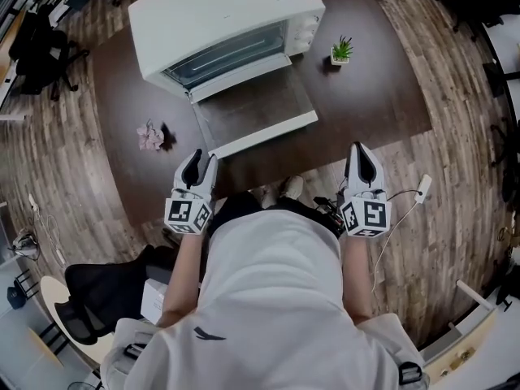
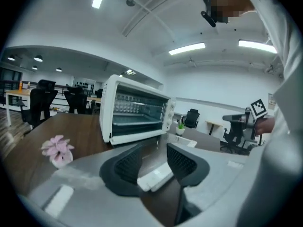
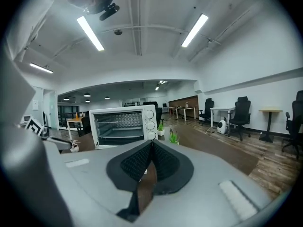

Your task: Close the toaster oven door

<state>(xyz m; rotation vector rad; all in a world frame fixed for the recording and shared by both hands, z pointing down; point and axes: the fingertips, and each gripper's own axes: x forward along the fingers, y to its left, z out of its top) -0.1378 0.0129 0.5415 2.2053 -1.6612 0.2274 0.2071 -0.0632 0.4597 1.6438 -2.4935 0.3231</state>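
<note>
Toaster oven [image 1: 219, 19], white and boxy, stands on the dark brown table [image 1: 366, 96] with its glass-paned door [image 1: 252, 108] dropped flat toward me. My left gripper [image 1: 200, 161] holds its jaws apart near the door's front corner (nothing pinched); my right gripper [image 1: 361, 159], off to the side, has its jaws together.

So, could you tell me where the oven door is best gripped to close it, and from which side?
Probably the white front edge of the door, which is farthest from the hinge at the oven. The door lies flat, open toward the person, so come from that near side, low, and lift. The open left gripper sits by its left corner.
</note>
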